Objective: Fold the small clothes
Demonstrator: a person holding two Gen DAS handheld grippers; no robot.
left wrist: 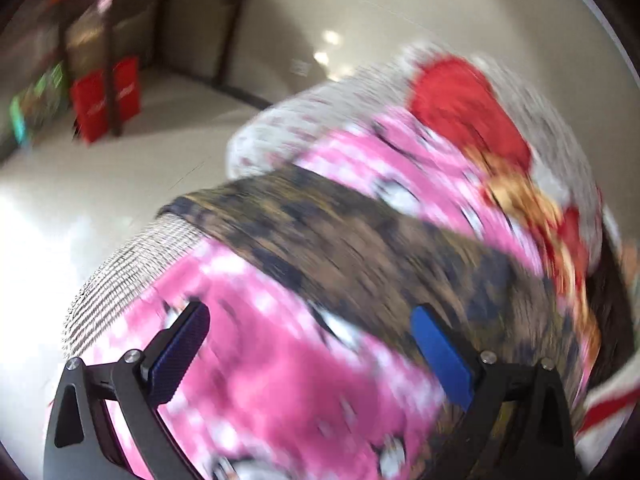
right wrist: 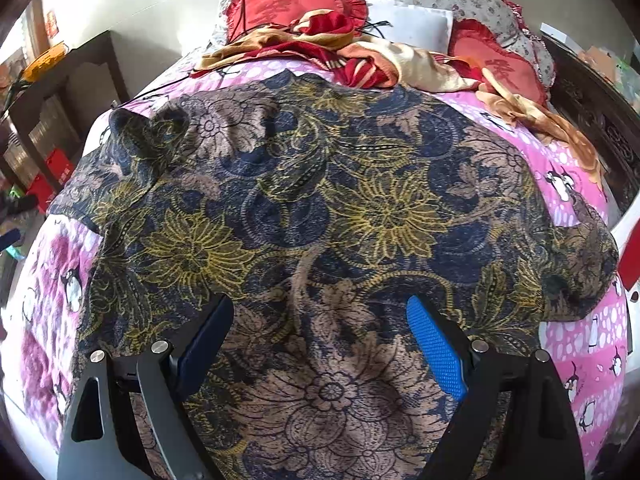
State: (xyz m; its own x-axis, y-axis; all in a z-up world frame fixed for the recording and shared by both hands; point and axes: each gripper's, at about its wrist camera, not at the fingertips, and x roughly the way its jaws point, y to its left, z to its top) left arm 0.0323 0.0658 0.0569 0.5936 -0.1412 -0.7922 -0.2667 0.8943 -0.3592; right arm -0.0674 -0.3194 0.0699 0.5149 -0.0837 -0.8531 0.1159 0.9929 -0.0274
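I see a pink penguin bedspread (right wrist: 580, 344) on the bed, two red heart pillows (right wrist: 280, 6) at the far end, a crumpled red and gold cloth (right wrist: 360, 52) beside them, red boxes (left wrist: 106, 98) on the floor, a dark table (left wrist: 192, 24) near the wall

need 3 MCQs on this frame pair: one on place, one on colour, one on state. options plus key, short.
1. Where does the dark blue and brown floral-print garment lie?
A. spread on the pink penguin-print bed cover
B. on the floor
C. hanging on a chair

2. What colour are the ruffled heart-shaped cushions at the head of the bed?
A. green
B. red
C. white

3. What state is the right tool in?
A. shut on the garment
B. shut on a cushion
C. open, gripping nothing

Key: 1 A, pink cover shows on both sides of the garment. 2 B, both cushions are red in the right wrist view. 3 C, its blue pads stand wide apart with uncaught fabric showing between them.
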